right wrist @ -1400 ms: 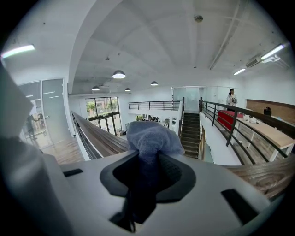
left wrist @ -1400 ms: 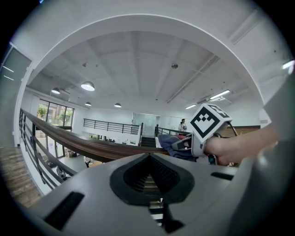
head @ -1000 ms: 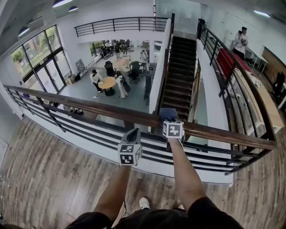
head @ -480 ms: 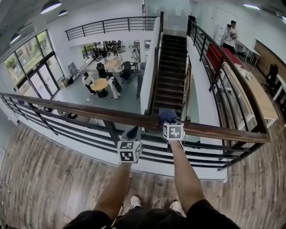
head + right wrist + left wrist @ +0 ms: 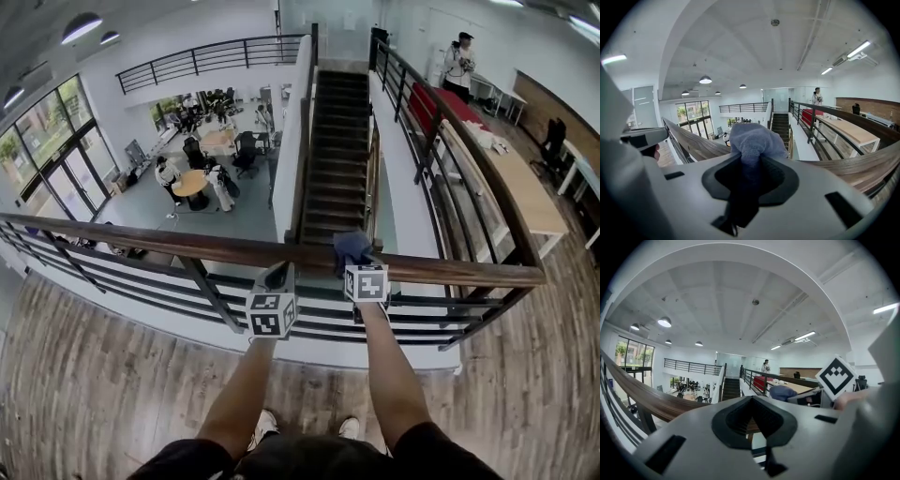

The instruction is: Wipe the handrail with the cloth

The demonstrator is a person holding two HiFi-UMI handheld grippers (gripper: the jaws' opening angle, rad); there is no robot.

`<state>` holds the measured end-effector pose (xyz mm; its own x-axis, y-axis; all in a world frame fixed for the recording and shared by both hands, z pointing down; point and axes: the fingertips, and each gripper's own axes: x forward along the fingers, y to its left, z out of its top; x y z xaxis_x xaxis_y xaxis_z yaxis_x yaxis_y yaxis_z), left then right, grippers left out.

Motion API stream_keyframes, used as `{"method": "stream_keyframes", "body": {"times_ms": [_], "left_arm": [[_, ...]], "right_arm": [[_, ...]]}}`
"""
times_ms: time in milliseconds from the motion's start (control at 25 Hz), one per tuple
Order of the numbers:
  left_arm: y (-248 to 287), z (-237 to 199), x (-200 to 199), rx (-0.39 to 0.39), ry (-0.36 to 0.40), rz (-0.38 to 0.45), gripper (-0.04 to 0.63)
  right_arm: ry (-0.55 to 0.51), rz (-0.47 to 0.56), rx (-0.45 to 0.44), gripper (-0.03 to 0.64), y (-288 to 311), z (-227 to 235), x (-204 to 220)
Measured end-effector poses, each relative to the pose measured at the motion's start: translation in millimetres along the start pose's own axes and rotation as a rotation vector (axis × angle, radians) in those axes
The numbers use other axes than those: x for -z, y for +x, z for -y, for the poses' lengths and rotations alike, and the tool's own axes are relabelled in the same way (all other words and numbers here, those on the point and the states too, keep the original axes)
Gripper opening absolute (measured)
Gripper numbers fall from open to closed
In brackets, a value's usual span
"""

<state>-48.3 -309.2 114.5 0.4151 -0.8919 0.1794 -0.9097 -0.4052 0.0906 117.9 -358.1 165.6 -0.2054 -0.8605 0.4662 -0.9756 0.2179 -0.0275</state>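
Note:
A brown wooden handrail (image 5: pixel 187 249) runs across the head view from left to right. A blue cloth (image 5: pixel 352 247) lies bunched on top of it, just past the marker cube of my right gripper (image 5: pixel 359 264), which is shut on the cloth. In the right gripper view the cloth (image 5: pixel 756 139) sticks out between the jaws of the right gripper (image 5: pixel 751 165), with the handrail (image 5: pixel 692 139) under and to both sides of it. My left gripper (image 5: pixel 277 277) sits shut and empty just left of the right one, its tip at the handrail (image 5: pixel 641 396). The left gripper (image 5: pixel 752 398) holds nothing.
Black metal bars (image 5: pixel 141 283) and a slanted post (image 5: pixel 204 289) run under the rail. Beyond it is a drop to a lower floor and a staircase (image 5: pixel 337 159). A second railing (image 5: pixel 459 159) meets the rail at the right corner. A person (image 5: pixel 457 62) stands far off. Wooden floor (image 5: pixel 94 375) lies underfoot.
Both grippers and the cloth have moved right along the handrail; the slanted post under the rail now lies further to their left.

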Motion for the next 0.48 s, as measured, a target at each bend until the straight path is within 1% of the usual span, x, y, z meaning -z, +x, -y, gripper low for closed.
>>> {"method": "stream_keyframes", "body": {"times_ms": [200, 480], "left_arm": [[19.8, 47.5, -5.9, 0.029, 0.012, 0.002, -0.002], [49.3, 133.1, -10.9, 0.086, 0.040, -0.003, -0.002]], "right_arm": [[0.009, 0.000, 0.022, 0.094, -18.8, 48.5, 6.3], [0.019, -0.003, 0.048, 0.094, -49.2, 120.1, 16.3]]}}
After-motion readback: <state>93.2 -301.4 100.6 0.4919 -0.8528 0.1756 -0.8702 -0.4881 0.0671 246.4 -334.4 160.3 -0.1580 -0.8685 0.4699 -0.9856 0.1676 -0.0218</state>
